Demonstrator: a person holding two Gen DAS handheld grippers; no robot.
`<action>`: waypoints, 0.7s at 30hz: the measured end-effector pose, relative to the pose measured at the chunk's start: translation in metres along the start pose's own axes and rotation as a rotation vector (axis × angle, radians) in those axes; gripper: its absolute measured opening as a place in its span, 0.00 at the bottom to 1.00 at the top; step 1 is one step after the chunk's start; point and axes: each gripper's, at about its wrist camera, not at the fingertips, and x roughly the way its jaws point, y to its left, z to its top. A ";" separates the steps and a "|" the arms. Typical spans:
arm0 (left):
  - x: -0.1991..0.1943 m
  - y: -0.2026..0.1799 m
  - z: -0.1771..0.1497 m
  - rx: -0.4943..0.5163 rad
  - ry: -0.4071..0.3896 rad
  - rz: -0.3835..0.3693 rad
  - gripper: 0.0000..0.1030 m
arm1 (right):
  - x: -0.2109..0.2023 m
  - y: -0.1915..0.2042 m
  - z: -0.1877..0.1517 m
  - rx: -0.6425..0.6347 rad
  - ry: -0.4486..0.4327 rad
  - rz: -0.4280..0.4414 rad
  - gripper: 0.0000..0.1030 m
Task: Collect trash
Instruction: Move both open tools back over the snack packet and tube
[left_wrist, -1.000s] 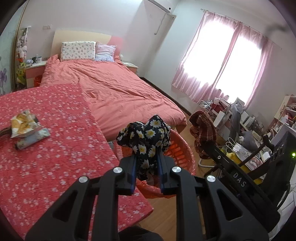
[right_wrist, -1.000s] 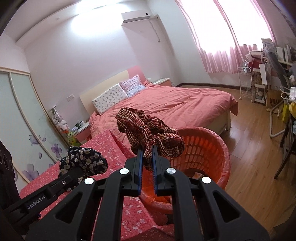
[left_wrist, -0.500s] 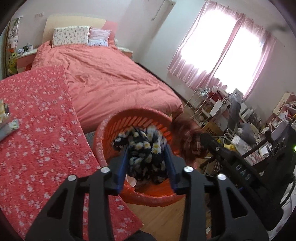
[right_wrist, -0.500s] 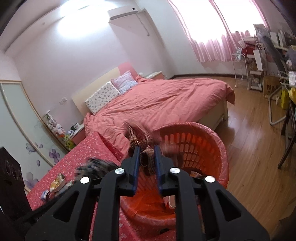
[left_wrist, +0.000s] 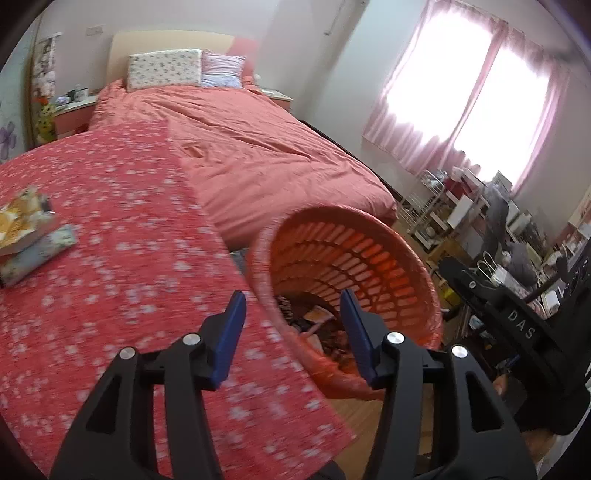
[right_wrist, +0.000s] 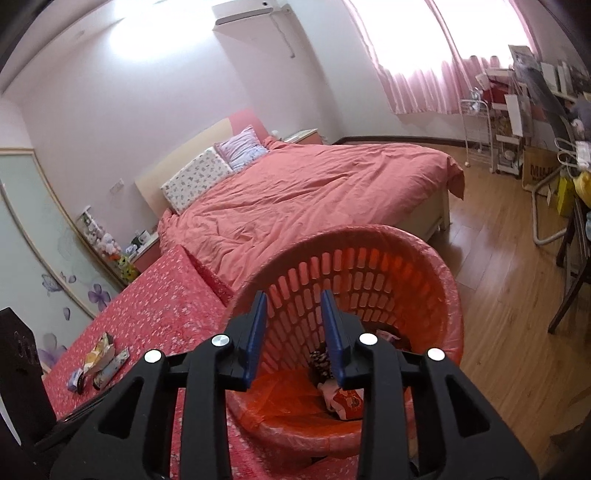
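Orange plastic basket (right_wrist: 369, 273) sits directly beneath and ahead of both grippers. Left gripper (left_wrist: 291, 325) and right gripper (right_wrist: 293, 325) are both opening, jaws empty. Trash (right_wrist: 341, 397) lies in the basket's bottom; more wrappers (left_wrist: 26, 236) rest on the tablecloth (left_wrist: 122, 258) far left.

The left gripper (left_wrist: 291, 314) and right gripper (right_wrist: 291, 314), jaws opening and now empty, no longer hold the two crumpled cloths, which lie in the orange basket (right_wrist: 436, 280).
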 end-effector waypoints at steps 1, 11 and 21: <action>-0.008 0.009 -0.001 -0.008 -0.010 0.012 0.52 | 0.000 0.003 0.000 -0.007 -0.001 0.004 0.37; -0.077 0.091 -0.009 -0.086 -0.097 0.180 0.57 | 0.005 0.077 -0.016 -0.152 0.054 0.091 0.42; -0.148 0.204 -0.023 -0.223 -0.174 0.416 0.60 | 0.031 0.177 -0.052 -0.336 0.166 0.223 0.42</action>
